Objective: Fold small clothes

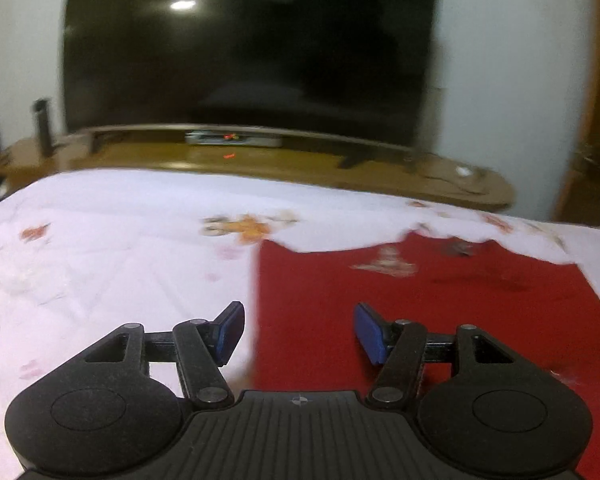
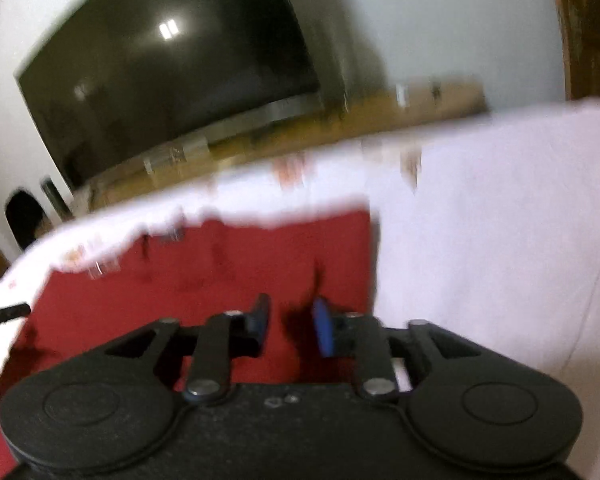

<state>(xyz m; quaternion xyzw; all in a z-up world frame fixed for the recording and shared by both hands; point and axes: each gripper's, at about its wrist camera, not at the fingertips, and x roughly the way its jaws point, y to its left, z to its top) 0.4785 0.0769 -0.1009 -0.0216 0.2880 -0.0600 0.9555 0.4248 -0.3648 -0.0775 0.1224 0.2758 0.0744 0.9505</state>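
A red garment [image 1: 420, 304] lies flat on a white bed sheet [image 1: 112, 264]; a printed figure shows near its far edge. My left gripper [image 1: 299, 330] is open and empty, low over the garment's left edge. In the right wrist view the red garment [image 2: 204, 280] fills the lower left. My right gripper [image 2: 290, 326] hovers over the garment near its right edge, its blue pads a small gap apart with nothing between them. Both views are blurred by motion.
A large dark television [image 1: 248, 44] stands on a long wooden stand [image 1: 260, 164] beyond the bed. A wooden door [image 1: 596, 120] is at the right. The sheet [image 2: 500, 248] spreads right of the garment. A black rod [image 2: 4, 314] pokes in at the left.
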